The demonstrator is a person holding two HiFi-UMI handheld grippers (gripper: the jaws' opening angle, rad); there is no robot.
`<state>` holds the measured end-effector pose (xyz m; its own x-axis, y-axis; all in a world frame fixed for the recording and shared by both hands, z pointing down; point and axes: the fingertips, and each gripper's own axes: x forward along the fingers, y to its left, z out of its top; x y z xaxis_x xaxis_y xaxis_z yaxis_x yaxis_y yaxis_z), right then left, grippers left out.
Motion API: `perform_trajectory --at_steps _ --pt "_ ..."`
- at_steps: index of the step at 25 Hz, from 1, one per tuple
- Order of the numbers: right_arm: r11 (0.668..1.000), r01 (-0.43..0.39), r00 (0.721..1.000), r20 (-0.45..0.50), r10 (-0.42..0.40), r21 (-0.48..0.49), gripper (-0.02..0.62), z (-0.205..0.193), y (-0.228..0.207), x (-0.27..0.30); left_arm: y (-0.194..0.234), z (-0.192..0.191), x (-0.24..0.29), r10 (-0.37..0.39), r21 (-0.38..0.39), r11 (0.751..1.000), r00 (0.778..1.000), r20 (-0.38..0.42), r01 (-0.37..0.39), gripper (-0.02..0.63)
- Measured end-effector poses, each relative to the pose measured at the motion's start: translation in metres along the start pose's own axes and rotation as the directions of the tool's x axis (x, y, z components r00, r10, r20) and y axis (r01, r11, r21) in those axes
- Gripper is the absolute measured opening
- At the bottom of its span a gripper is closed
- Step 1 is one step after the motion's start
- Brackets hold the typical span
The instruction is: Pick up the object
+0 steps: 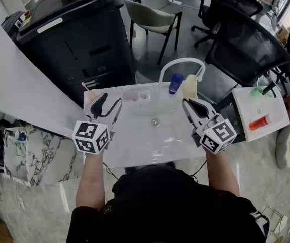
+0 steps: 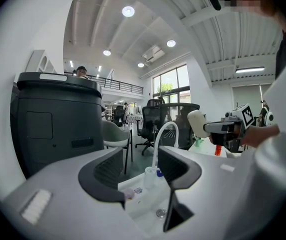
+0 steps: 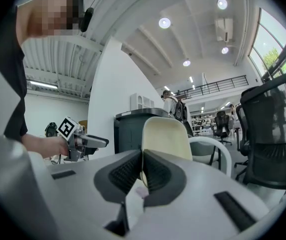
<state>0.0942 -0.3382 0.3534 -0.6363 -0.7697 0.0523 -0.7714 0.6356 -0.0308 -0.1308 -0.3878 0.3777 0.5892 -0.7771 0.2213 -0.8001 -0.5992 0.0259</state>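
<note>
cream pad (image 3: pixel 166 134) stands upright, pinched edgewise by the right gripper (image 3: pixel 142 159). the left gripper (image 2: pixel 140 159) hangs spread, empty, well apart.

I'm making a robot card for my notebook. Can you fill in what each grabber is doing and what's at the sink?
Place: white sink
Left gripper: open, nothing between its jaws
Right gripper: shut on the cream object
Back of sink: white faucet, blue bottle
Drain: middle of the sink
</note>
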Motion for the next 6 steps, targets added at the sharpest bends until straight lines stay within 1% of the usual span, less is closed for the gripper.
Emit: perform_trajectory --at_steps 6 --pt "1.000 0.000 1.000 0.002 0.000 -0.001 0.021 0.0005 -0.0002 0.0019 0.0021 0.0000 0.0003 0.002 0.001 1.000 1.000 -0.003 -0.002 0.229"
